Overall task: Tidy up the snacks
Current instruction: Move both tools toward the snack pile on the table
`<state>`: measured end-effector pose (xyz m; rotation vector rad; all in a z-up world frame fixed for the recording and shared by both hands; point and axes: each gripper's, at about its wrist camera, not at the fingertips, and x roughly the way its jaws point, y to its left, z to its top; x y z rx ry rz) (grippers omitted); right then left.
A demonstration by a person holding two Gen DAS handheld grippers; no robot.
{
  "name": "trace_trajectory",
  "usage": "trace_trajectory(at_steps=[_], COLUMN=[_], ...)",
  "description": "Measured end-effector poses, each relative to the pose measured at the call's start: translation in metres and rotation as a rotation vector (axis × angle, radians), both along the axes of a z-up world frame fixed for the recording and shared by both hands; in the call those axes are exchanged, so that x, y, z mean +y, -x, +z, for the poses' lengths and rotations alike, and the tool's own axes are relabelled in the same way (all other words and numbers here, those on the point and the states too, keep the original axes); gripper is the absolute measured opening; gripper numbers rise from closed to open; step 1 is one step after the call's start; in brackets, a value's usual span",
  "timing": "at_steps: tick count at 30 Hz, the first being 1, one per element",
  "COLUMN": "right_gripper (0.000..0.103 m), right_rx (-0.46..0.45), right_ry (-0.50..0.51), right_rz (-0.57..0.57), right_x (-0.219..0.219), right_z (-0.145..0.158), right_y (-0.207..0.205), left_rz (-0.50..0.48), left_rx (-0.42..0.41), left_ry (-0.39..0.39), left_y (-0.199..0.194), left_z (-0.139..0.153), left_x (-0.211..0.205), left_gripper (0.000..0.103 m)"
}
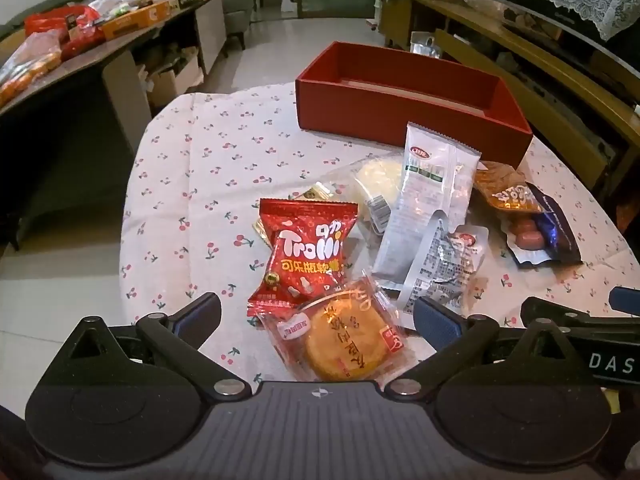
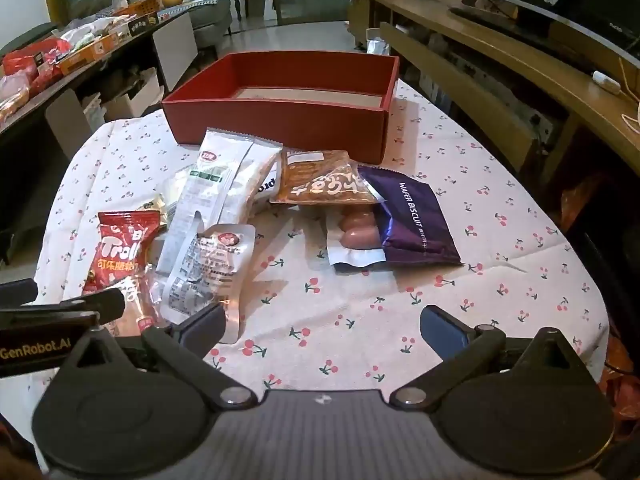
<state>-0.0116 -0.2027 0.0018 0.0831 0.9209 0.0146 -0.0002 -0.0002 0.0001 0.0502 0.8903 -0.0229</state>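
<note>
An empty red box [image 1: 404,120] [image 2: 280,120] stands at the far side of the cherry-print table. Before it lies a pile of snacks: a red Trolli bag [image 1: 306,254] [image 2: 118,252], a round pastry in clear wrap [image 1: 340,340], a tall white packet [image 1: 424,204] [image 2: 216,188], a small clear sachet [image 2: 208,268], an orange-brown packet [image 2: 324,180], sausages [image 2: 358,230] and a purple wafer biscuit pack [image 2: 416,220]. My left gripper [image 1: 316,312] is open, its jaws either side of the pastry. My right gripper [image 2: 322,326] is open over bare cloth.
A long dark table [image 1: 72,76] with more snacks and boxes stands at the left. A wooden cabinet [image 2: 500,64] runs along the right. The tablecloth edge [image 1: 132,216] drops to tiled floor on the left.
</note>
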Motion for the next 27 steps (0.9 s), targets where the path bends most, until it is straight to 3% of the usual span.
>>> trace_trajectory(at_steps=[11, 12, 27], right_gripper=[0.103, 0.103, 0.103], right_rx=[0.009, 0.009, 0.033], right_ry=[0.000, 0.001, 0.010], right_rz=[0.001, 0.002, 0.002], right_x=[0.001, -0.001, 0.003], right_z=[-0.004, -0.003, -0.009], right_y=[0.001, 0.002, -0.006], left_rz=[0.013, 0.013, 0.017], left_rx=[0.011, 0.025, 0.041], left_ry=[0.001, 0.005, 0.008], left_y=[0.000, -0.001, -0.002], left_z=[-0.015, -0.005, -0.009], left_x=[0.000, 0.001, 0.000], left_gripper=[0.103, 0.102, 0.101])
